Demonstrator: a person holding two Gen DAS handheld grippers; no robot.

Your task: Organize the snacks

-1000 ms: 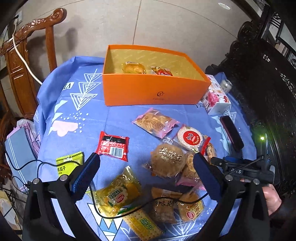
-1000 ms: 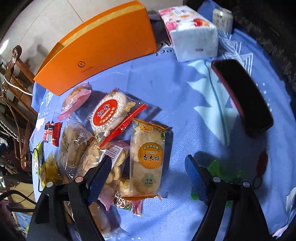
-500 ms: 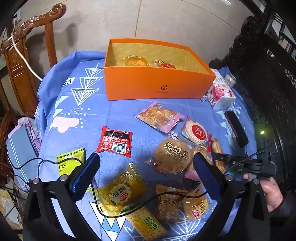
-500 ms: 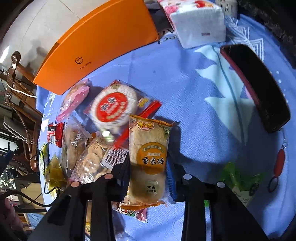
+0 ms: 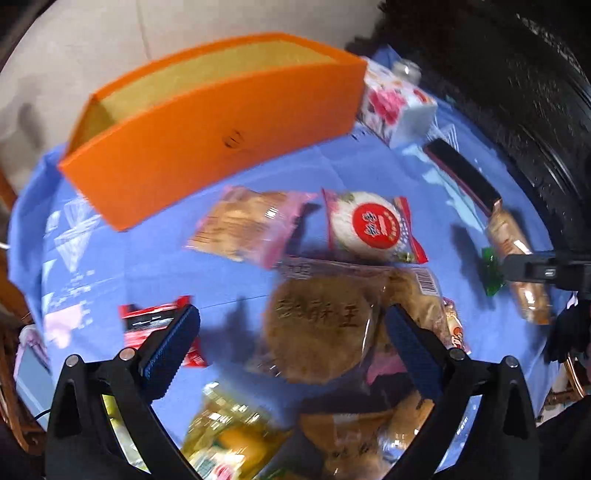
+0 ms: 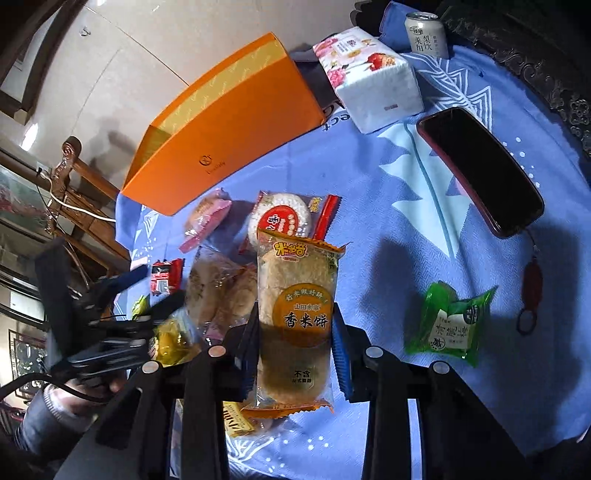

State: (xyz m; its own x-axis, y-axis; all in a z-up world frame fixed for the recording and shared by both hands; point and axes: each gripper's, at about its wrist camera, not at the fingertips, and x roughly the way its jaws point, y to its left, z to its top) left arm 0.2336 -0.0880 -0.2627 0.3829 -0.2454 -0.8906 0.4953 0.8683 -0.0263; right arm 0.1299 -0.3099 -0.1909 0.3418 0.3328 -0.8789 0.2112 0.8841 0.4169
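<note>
My right gripper [image 6: 295, 343] is shut on an orange rice-cracker packet [image 6: 295, 299] and holds it above the blue tablecloth [image 6: 388, 221]. The packet also shows in the left wrist view [image 5: 517, 258], held by the right gripper at the far right. My left gripper [image 5: 291, 347] is open, low over a round brown walnut-cake packet [image 5: 317, 325]. The open orange box [image 5: 207, 122] stands at the back; it also shows in the right wrist view [image 6: 221, 133]. Several snack packets lie loose, among them a red-and-white rice cake [image 5: 369, 225] and a pink packet [image 5: 247, 225].
A floral tissue pack [image 6: 369, 77], a drink can [image 6: 424, 33] and a black phone [image 6: 480, 170] lie at the back right. A green packet [image 6: 450, 325] lies right of my right gripper. A wooden chair [image 6: 70, 184] stands at the left. A red packet [image 5: 159, 325] lies by my left finger.
My right gripper has lifted the rice-cracker packet off the pile. My left gripper has dropped lower and moved forward over the walnut-cake packet, still open.
</note>
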